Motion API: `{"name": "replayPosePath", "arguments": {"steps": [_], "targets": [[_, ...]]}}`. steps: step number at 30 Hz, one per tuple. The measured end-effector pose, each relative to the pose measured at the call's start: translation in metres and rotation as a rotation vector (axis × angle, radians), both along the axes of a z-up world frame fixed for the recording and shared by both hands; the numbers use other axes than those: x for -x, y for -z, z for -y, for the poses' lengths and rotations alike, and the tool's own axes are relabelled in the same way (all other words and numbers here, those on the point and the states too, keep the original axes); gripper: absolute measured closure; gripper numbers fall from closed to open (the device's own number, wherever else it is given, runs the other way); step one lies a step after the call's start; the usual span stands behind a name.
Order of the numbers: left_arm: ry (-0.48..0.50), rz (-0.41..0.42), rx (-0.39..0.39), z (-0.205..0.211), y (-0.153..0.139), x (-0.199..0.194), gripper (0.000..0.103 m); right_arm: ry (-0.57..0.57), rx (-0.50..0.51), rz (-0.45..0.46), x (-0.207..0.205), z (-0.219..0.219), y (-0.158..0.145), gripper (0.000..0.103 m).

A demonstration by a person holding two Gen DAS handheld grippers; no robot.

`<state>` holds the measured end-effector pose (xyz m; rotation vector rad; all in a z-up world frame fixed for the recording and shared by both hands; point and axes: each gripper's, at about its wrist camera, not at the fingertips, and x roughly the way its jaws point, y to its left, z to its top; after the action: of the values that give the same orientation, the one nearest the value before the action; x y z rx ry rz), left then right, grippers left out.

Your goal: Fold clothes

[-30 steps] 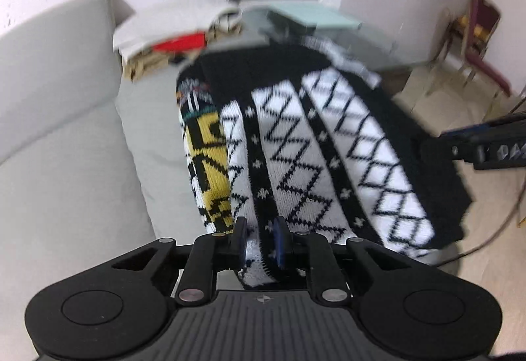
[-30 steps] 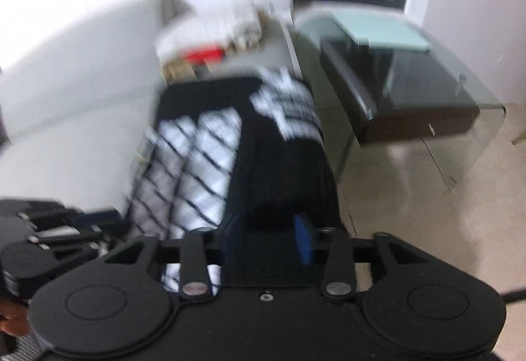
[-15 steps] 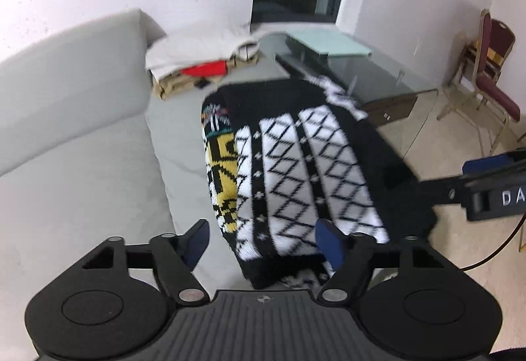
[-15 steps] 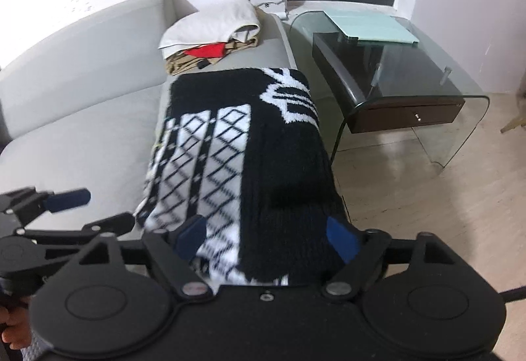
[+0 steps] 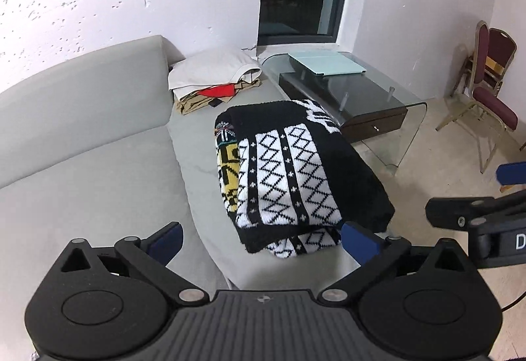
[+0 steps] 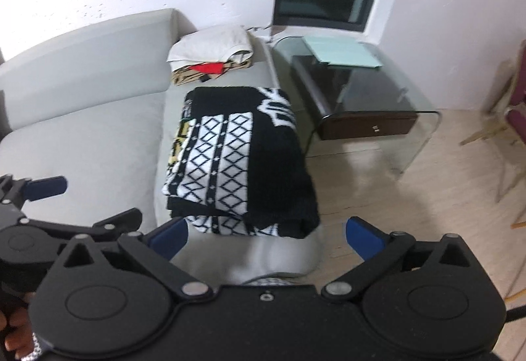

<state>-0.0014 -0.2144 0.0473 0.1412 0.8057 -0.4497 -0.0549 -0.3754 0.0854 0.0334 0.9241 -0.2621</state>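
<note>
The black-and-white knit sweater [image 5: 296, 170] lies folded into a compact rectangle at the front edge of the grey sofa [image 5: 85, 170], with nothing held in either tool, so this garment looks finished. The left gripper [image 5: 261, 239] and the right gripper [image 6: 266, 237] have both just been opening; their jaws now stand spread wide with only air between them, just short of the sweater's near edge. Behind the sweater, against the sofa's far end, a pile of other clothes [image 5: 213, 78] may be what is left, though I cannot tell whether it is already folded. The left view shows the sweater's yellow patterned layer and 2 chairs [image 5: 490, 91] beyond it; the right view shows a person's fingers [image 6: 13, 334] at its lower left.
</note>
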Motion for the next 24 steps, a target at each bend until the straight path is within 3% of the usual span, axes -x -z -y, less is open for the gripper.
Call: {"name": "replayPosePath", "arguments": {"steps": [10,24], "targets": [[-0.035,0.045,-0.031,0.001,0.001,0.009,0.001,0.035,0.017,0.038,0.013,-0.006,0.000,0.000],[-0.014,-0.020,-0.040,0.009,0.017,0.000,0.000,0.010,0.026,0.028,0.012,-0.005,0.012,0.000]]}}
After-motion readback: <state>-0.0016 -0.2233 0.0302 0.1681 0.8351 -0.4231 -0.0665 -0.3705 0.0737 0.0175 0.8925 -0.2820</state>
